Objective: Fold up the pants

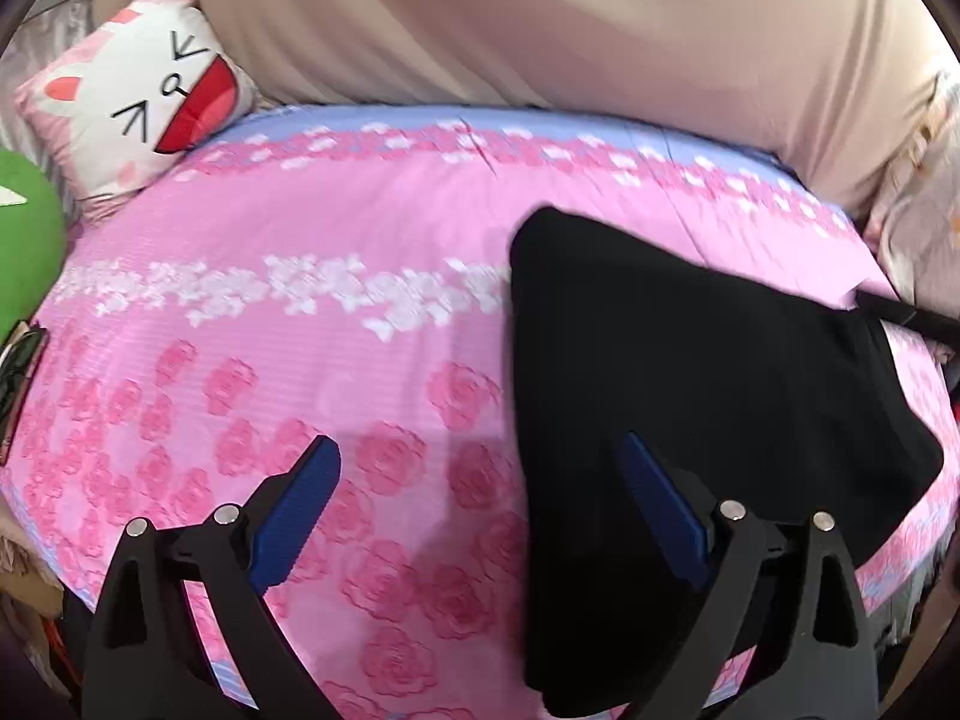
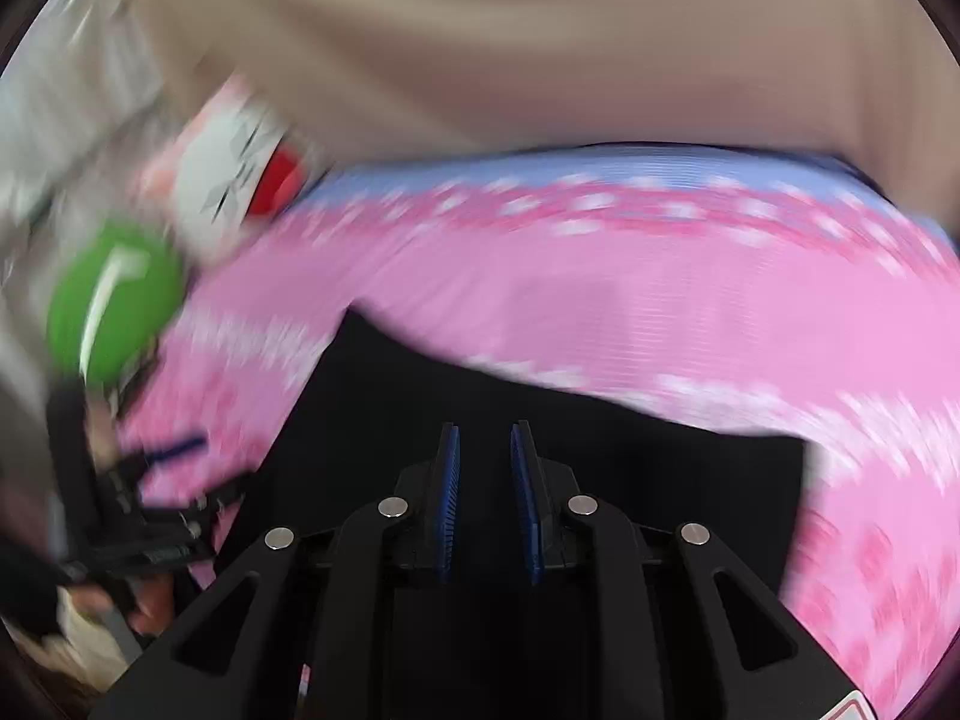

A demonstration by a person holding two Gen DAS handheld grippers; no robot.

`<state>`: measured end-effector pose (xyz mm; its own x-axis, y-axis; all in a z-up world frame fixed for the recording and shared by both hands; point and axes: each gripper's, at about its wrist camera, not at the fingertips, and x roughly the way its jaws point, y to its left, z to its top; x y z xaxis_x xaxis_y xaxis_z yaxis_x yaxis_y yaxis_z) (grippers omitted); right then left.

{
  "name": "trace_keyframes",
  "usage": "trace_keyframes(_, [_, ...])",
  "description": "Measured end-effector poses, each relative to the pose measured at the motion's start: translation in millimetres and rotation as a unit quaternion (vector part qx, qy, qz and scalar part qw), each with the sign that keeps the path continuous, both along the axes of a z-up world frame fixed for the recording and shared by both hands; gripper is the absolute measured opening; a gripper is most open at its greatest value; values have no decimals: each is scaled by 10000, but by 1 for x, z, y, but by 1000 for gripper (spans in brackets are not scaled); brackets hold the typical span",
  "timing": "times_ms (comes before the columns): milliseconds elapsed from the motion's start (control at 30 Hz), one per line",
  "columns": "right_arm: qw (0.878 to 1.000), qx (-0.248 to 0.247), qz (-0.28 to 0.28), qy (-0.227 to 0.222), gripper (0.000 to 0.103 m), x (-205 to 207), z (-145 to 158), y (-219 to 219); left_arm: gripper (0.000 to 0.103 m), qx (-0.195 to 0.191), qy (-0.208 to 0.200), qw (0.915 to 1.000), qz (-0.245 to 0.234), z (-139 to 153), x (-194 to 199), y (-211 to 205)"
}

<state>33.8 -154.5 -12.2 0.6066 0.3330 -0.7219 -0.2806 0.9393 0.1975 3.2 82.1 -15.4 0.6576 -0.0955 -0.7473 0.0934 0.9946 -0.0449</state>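
Black pants (image 1: 690,372) lie folded on the pink floral bedsheet (image 1: 300,312), right of centre in the left wrist view. My left gripper (image 1: 480,456) is wide open and empty above the sheet, its right finger (image 1: 660,498) over the pants' left part. In the blurred right wrist view the pants (image 2: 420,390) lie under my right gripper (image 2: 485,438), whose blue pads (image 2: 450,480) stand a narrow gap apart with nothing seen between them. The left gripper (image 2: 174,462) shows at that view's left edge.
A cat-face pillow (image 1: 138,102) and a green plush (image 1: 24,240) sit at the bed's far left. A beige curtain (image 1: 540,18) hangs behind the bed. A pale pillow (image 1: 924,240) is at the right edge.
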Motion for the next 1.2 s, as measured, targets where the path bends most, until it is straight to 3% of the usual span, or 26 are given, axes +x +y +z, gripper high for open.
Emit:
trace_keyframes(100, [9962, -708, 8, 507, 18, 54, -53, 43, 92, -17, 11, 10000, 61, 3, 1, 4])
trace_keyframes(133, [9965, -752, -67, 373, 17, 57, -58, 48, 92, -38, 45, 10000, 63, 3, 0, 5])
trace_keyframes(200, [9957, -791, -288, 393, 19, 59, -45, 56, 92, -44, 87, 9999, 82, 2, -1, 8])
trace_keyframes(300, [9990, -432, -38, 97, 19, 42, -31, 55, 92, 13, 93, 9999, 87, -1, -3, 9])
trace_keyframes(400, [9983, -425, -35, 400, 19, 46, -51, 48, 93, 22, 179, 9998, 31, -6, 1, 3])
trace_keyframes(467, [9989, -77, -234, 401, 19, 31, -41, 37, 93, 48, 234, 9997, 7, -9, 3, -1])
trace_keyframes(600, [9984, -265, -459, -216, 19, -29, -11, 18, 93, 196, 233, 9995, -59, -10, 2, -11])
trace_keyframes(700, [9962, -430, -750, -121, 19, -54, -23, -10, 93, 266, 225, 9993, -115, -10, 1, -19])
trace_keyframes(767, [9869, -958, -1289, 130, 18, -66, -43, -33, 93, 273, 235, 9992, -165, -10, 1, -26])
trace_keyframes(800, [9858, -906, -1406, 142, 14, -73, -46, -43, 93, 285, 235, 9991, -192, -10, 1, -28])
trace_keyframes(867, [9885, -264, -1483, 97, 14, -91, -39, -61, 93, 345, 242, 9989, -208, -11, 1, -34])
trace_keyframes(900, [9882, -173, -1523, -23, 15, -101, -33, -65, 93, 358, 268, 9988, -215, -11, 0, -38])
trace_keyframes(967, [9877, -303, -1524, -160, 17, -112, -30, -68, 93, 337, 291, 9987, -252, -11, -2, -43])
trace_keyframes(1033, [9860, -534, -1578, 27, 11, -114, -46, -78, 93, 405, 280, 9984, -275, -11, -5, -48])
trace_keyframes(1100, [9855, -388, -1650, -17, 11, -119, -52, -86, 93, 445, 295, 9981, -292, -10, -9, -51])
trace_keyframes(1167, [9843, -110, -1762, -79, 22, -130, -43, -93, 93, 360, 316, 9984, -314, -8, -14, -48])
trace_keyframes(1200, [9825, -37, -1856, -154, 40, -136, -38, -97, 93, 239, 318, 9987, -331, -6, -16, -44])
